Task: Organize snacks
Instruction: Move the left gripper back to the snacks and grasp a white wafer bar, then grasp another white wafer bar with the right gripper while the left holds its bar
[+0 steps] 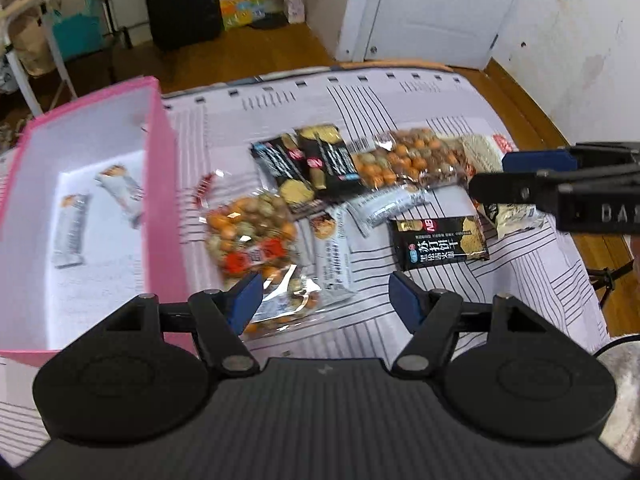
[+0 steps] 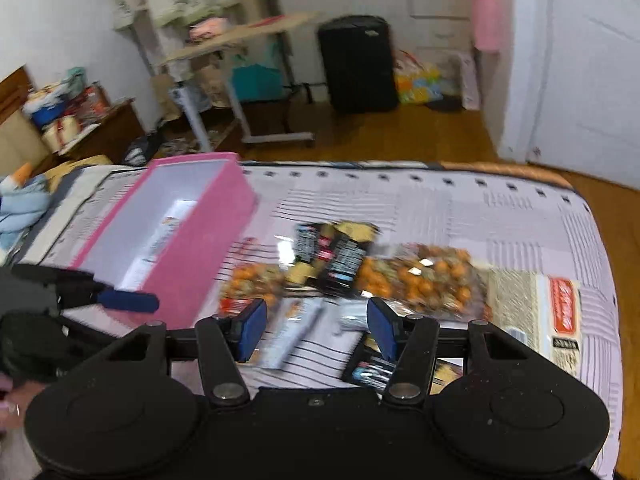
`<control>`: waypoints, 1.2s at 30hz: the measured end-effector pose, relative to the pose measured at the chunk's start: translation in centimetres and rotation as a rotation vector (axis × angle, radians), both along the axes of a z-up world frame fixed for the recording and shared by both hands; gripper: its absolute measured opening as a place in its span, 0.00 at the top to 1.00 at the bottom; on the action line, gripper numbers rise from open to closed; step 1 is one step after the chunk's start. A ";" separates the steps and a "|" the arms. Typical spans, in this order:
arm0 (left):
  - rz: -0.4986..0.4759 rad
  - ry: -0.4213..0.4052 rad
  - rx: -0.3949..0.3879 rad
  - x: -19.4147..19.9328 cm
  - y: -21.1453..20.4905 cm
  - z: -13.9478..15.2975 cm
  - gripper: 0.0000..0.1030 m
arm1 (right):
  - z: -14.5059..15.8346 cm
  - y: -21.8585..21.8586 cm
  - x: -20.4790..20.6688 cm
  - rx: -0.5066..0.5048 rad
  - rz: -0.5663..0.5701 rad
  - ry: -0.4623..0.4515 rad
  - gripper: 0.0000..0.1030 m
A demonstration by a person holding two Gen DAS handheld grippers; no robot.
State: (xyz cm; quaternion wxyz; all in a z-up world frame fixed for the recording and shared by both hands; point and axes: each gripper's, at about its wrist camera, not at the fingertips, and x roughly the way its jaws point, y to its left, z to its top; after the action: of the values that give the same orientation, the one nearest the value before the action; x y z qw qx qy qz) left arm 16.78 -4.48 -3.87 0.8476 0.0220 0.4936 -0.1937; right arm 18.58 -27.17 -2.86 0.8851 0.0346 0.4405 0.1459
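A pile of snack packs lies on the striped cloth: two clear bags of orange and green nuts (image 1: pixel 250 236) (image 1: pixel 412 158), black cracker packs (image 1: pixel 438 242) (image 1: pixel 316 166) and silver bars (image 1: pixel 336 252). A pink box (image 1: pixel 162 168) at the left holds two silver bars (image 1: pixel 72 228). My left gripper (image 1: pixel 324 300) is open and empty above the near silver bar. My right gripper (image 2: pixel 316 326) is open and empty over the same pile; it shows in the left wrist view (image 1: pixel 520 184) at the right. The pink box (image 2: pixel 208 240) and nut bags (image 2: pixel 420 280) show blurred in the right wrist view.
A pale noodle pack (image 2: pixel 536 312) lies at the pile's right end. The table edge (image 1: pixel 532 112) curves along the right, with wood floor beyond. A black suitcase (image 2: pixel 356 64), a folding desk (image 2: pixel 236 40) and a white door (image 1: pixel 432 8) stand behind.
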 end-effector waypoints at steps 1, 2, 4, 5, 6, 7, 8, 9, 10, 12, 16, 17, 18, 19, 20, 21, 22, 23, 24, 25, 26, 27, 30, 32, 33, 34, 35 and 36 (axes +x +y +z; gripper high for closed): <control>-0.004 0.005 -0.003 0.3 -0.5 -0.7 0.34 | -0.5 -0.3 0.5 -0.003 -0.011 0.010 0.41; -0.007 0.006 -0.005 0.6 -0.9 -1.5 0.35 | -1.0 -0.8 1.1 0.001 -0.026 0.023 0.41; -0.008 0.008 0.003 1.3 -1.8 -2.8 0.36 | -2.0 -1.5 2.3 0.032 -0.046 0.062 0.41; -0.011 0.004 0.002 1.7 -2.2 -3.4 0.36 | -2.6 -1.7 3.0 0.058 -0.040 0.085 0.41; -0.010 -0.002 0.001 2.1 -2.5 -4.0 0.37 | -3.3 -1.7 3.8 0.082 -0.036 0.109 0.41; -0.009 0.000 0.006 2.7 -2.8 -4.5 0.43 | -3.9 -1.9 4.3 0.088 -0.042 0.128 0.41; -0.014 0.011 0.018 3.3 -3.2 -5.2 0.56 | -4.9 -1.8 5.3 0.083 -0.059 0.158 0.41; -0.032 0.028 0.034 4.0 -3.7 -5.8 0.61 | -5.6 -1.8 5.8 0.081 -0.068 0.178 0.41; -0.037 0.038 0.044 4.6 -4.0 -6.2 0.64 | -6.6 -1.8 6.6 0.084 -0.088 0.204 0.41; -0.035 0.036 0.045 5.3 -4.3 -6.9 0.64 | -8.2 -1.8 7.5 0.103 -0.131 0.245 0.41; -0.037 0.044 0.013 5.7 -4.2 -8.3 0.64 | -11.2 -2.2 7.9 0.118 -0.227 0.275 0.41; -0.035 0.048 0.003 5.7 -4.1 -8.7 0.65 | -11.8 -2.5 7.8 0.148 -0.265 0.274 0.41; -0.028 0.052 -0.009 5.8 -4.1 -9.1 0.65 | -12.4 -2.9 7.8 0.186 -0.305 0.281 0.41; -0.018 0.049 -0.023 5.8 -3.9 -9.3 0.65 | -13.0 -3.1 7.9 0.217 -0.331 0.296 0.41; -0.012 0.041 -0.027 5.8 -3.9 -9.3 0.65 | -13.5 -3.4 7.9 0.254 -0.354 0.310 0.41; -0.009 0.037 -0.028 5.8 -3.9 -9.4 0.65 | -13.9 -3.5 8.0 0.282 -0.378 0.315 0.40; -0.009 0.037 -0.030 5.9 -3.9 -9.4 0.65 | -14.2 -3.6 8.0 0.297 -0.398 0.319 0.38; -0.006 0.037 -0.035 5.9 -3.9 -9.5 0.65 | -14.4 -3.4 8.0 0.294 -0.413 0.314 0.38; -0.003 0.038 -0.041 5.9 -3.8 -9.6 0.65 | -14.4 -3.3 8.0 0.290 -0.432 0.300 0.38; -0.003 0.037 -0.044 5.9 -3.8 -9.7 0.65 | -14.4 -3.2 8.0 0.288 -0.446 0.291 0.36; -0.002 0.037 -0.045 5.9 -3.8 -9.7 0.65 | -14.5 -2.9 8.1 0.284 -0.455 0.281 0.34; 0.003 0.039 -0.048 5.9 -3.8 -9.8 0.65 | -14.6 -2.5 8.2 0.278 -0.453 0.271 0.28; 0.010 0.049 -0.044 6.1 -3.9 -9.8 0.65 | -14.7 -0.6 8.4 0.212 -0.396 0.234 0.14; 0.013 0.056 -0.048 6.2 -3.9 -9.8 0.65 | -14.8 0.7 8.3 0.129 -0.364 0.206 0.14; 0.013 0.057 -0.050 6.2 -3.8 -9.9 0.65 | -14.8 1.1 8.2 0.100 -0.347 0.199 0.14; 0.011 0.056 -0.051 6.2 -3.8 -9.9 0.65 | -14.8 1.5 8.1 0.062 -0.327 0.192 0.18; 0.008 0.054 -0.049 6.1 -3.8 -9.9 0.67 | -14.7 1.8 8.1 0.027 -0.307 0.185 0.20; 0.003 0.051 -0.040 6.1 -3.8 -9.9 0.69 | -14.6 1.9 8.0 0.017 -0.297 0.181 0.22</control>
State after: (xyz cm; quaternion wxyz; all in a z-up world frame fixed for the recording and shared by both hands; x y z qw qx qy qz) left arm 22.83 -8.27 -13.74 0.8353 -0.0005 0.5112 -0.2024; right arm 26.62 -25.30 -17.49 0.8534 0.1197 0.5072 0.0135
